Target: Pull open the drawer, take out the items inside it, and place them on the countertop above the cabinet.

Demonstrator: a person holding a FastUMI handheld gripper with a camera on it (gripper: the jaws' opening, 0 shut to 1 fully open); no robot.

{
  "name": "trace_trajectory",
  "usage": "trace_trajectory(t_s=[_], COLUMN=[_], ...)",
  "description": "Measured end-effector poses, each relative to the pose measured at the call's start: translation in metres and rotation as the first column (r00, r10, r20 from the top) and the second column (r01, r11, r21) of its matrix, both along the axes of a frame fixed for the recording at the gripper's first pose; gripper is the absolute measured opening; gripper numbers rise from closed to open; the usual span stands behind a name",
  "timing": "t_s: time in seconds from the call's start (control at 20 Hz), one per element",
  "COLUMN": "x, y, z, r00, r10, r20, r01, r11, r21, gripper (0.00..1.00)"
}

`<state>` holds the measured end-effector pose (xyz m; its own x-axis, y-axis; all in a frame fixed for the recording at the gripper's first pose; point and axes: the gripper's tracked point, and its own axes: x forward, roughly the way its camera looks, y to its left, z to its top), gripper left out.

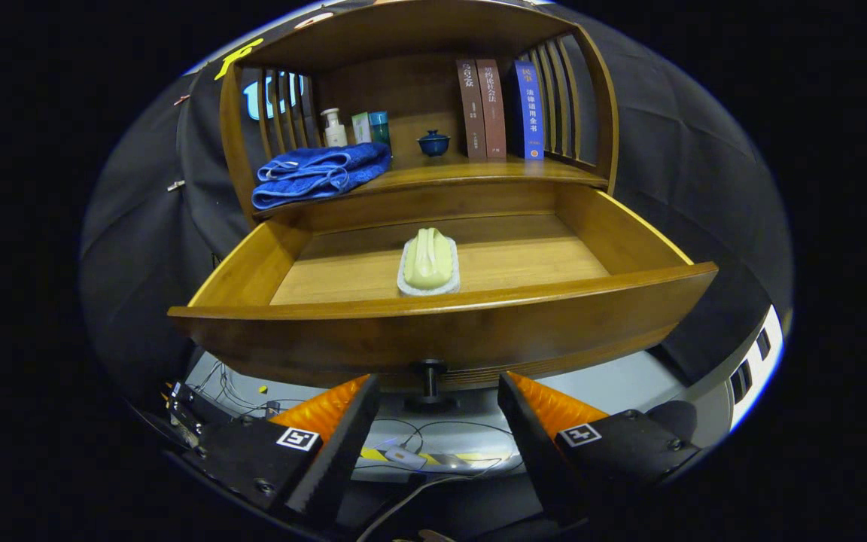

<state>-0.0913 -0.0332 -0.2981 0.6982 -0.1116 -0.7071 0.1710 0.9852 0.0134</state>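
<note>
The wooden drawer (441, 324) stands pulled well out of the cabinet (418, 113), its curved front panel nearest the gripper (437, 395). The gripper's two fingers are spread apart, one on each side of the dark knob (431, 376) that hangs under the drawer front; the knob sits in the gap between the tips, and neither finger appears to press on it. Inside the drawer, near the middle of its floor and just behind the front panel, lies a pale green soap-like bar (428, 258) resting on a small whitish tray (429, 284). Above the drawer, on the countertop (479, 175), a folded blue towel (320, 173) lies at one side, partly over the edge. Behind it stand a few small bottles (354, 128), then a small dark blue lidded cup (433, 142) near the middle, and three upright books (500, 109) toward the other side, close to the slatted side rail. Below the drawer, beyond the fingers, loose cables (411, 440) trail across a light floor.
</note>
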Motion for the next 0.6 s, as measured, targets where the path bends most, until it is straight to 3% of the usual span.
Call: trace_trajectory(t_s=[0.2, 0.4, 0.6], x=[0.023, 0.083, 0.143], y=[0.008, 0.009, 0.005], z=[0.053, 0.088, 0.084], r00=[0.996, 0.989, 0.993], r10=[-0.001, 0.057, 0.072], r20=[0.085, 0.135, 0.089], r01=[-0.003, -0.063, -0.078], r11=[0.999, 0.997, 0.995], r21=[0.054, 0.047, 0.068], gripper=[0.99, 0.99, 0.99])
